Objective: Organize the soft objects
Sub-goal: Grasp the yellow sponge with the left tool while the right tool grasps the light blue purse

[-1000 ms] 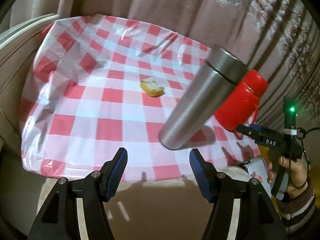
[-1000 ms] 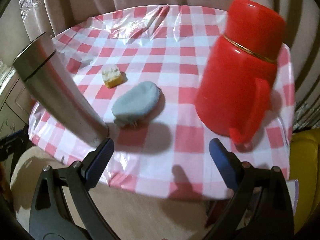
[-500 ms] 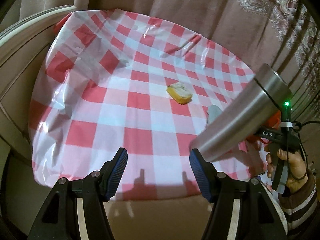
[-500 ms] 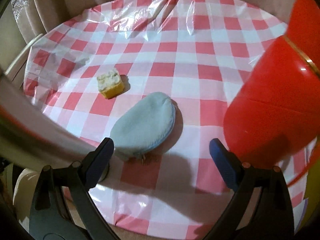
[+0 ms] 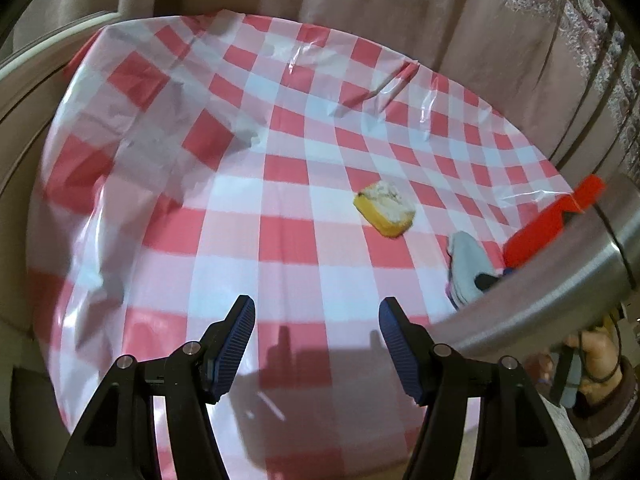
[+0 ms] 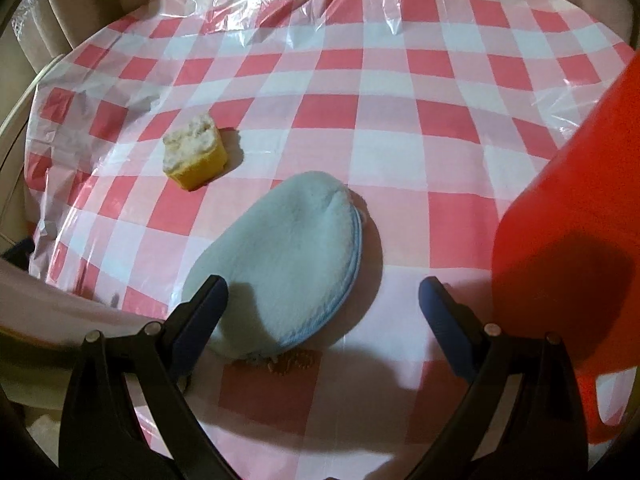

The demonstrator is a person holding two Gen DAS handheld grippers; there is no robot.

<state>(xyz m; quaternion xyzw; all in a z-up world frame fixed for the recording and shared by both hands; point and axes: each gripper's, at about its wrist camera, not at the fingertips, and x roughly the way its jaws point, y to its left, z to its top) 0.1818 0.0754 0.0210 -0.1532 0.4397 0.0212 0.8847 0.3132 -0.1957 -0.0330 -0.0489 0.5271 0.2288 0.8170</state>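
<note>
Round table in a red-checked plastic cloth, beige curtains behind; both grippers' jaws agape, empty

On my red-checked tablecloth I count one yellow sponge, one pale blue plush pouch, one red thermos jug and one steel flask.

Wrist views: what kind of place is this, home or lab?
Probably a home living or dining room. A round table under a red-and-white checked plastic cloth stands against heavy patterned curtains, with a red thermos jug and a steel flask on it.
</note>
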